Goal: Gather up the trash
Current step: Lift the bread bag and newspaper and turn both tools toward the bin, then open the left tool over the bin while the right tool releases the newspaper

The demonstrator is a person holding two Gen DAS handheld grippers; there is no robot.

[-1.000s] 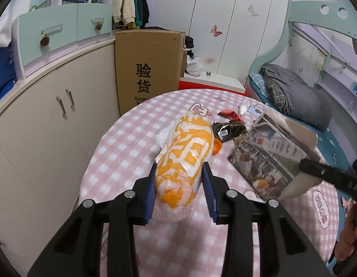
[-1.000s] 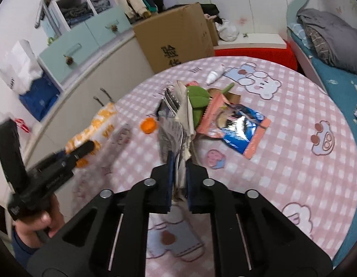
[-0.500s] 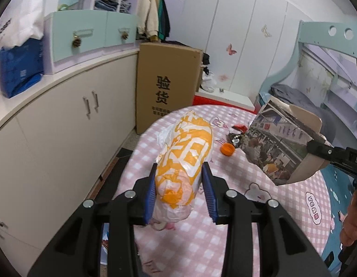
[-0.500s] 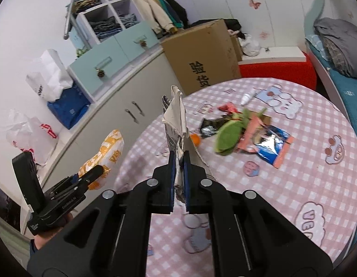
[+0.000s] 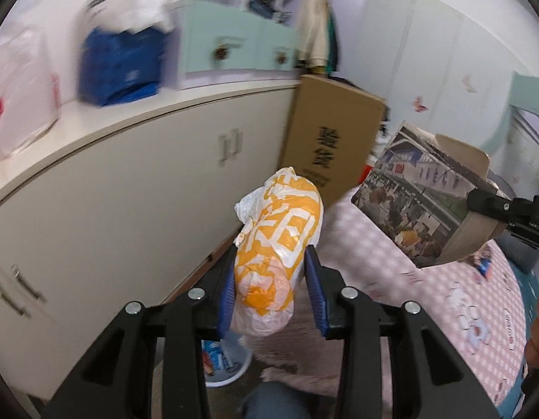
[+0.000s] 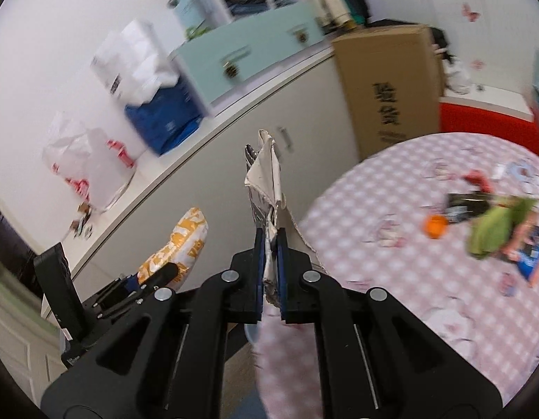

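Both the orange-and-white bag and the printed paper have swung off the desk, past its edge toward the cabinet.

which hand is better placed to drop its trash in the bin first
Left, probably. The left gripper holds the orange-and-white bag off the table edge, almost above the white bin; the right gripper's paper hangs nearer the table.

The bag sat off the table edge, left of the paper. A box stood behind the table by the cabinet, and a bin was below on the floor.
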